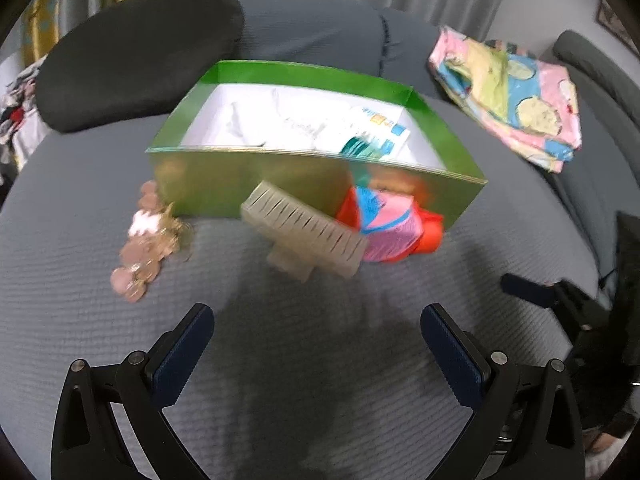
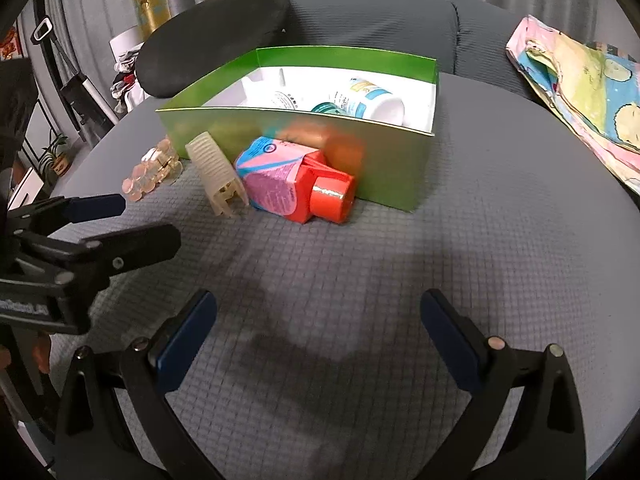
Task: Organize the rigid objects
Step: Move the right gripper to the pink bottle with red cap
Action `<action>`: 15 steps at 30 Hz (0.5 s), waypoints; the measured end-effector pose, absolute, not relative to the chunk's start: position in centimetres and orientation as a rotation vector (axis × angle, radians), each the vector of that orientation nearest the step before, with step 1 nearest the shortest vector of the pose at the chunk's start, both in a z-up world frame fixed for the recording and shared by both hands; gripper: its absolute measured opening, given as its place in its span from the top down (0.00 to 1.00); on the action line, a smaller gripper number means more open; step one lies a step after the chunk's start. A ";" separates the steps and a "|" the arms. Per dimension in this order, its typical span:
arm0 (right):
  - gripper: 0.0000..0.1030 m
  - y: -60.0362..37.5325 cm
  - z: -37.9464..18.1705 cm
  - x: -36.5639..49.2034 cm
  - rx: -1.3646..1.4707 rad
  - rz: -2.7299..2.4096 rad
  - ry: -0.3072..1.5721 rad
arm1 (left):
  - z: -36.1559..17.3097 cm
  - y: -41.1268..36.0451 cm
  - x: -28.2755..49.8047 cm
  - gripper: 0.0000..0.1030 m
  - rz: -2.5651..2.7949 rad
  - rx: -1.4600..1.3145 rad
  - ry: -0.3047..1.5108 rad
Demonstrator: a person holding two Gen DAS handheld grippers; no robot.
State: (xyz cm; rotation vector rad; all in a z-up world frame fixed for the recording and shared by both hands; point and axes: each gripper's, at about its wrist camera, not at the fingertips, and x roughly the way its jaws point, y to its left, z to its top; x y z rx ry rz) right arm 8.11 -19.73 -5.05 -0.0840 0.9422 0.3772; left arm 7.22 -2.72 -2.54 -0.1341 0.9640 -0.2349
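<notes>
Two grippers, both spread wide and carrying nothing: left gripper [image 1: 318, 334] and right gripper [image 2: 318, 320], each poised above the grey quilted cushion [image 2: 460, 264], with the left one also visible at the left edge of the right wrist view. Next outward, three loose items lie on the cushion against the near wall of the green box [image 2: 384, 160]. One beige comb-toothed clip [image 2: 214, 172]: stiff plastic, probably light, its teeth likely to snag; best taken across the solid spine. One pink-and-blue carton with a red cap [image 2: 296, 188], lying on its side and touching the box: rigid, flat-sided, probably the heaviest of the three; grip across the flat faces, not the round, likely slippery cap. One string of pale pink beads [image 2: 154, 172], just left of the clip: hard beads, limp as a whole, awkward to pinch. Inside the box, at least two white bottles [image 2: 376, 100]; exact count unclear. Beyond, one dark cushion [image 2: 212, 36] and one folded patterned cloth [image 2: 580, 92].
</notes>
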 end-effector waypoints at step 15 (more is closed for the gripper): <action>0.02 -20.4 -5.6 10.8 -0.066 0.444 0.920 | -1.1 -6.8 11.8 0.00 -0.392 -0.040 0.899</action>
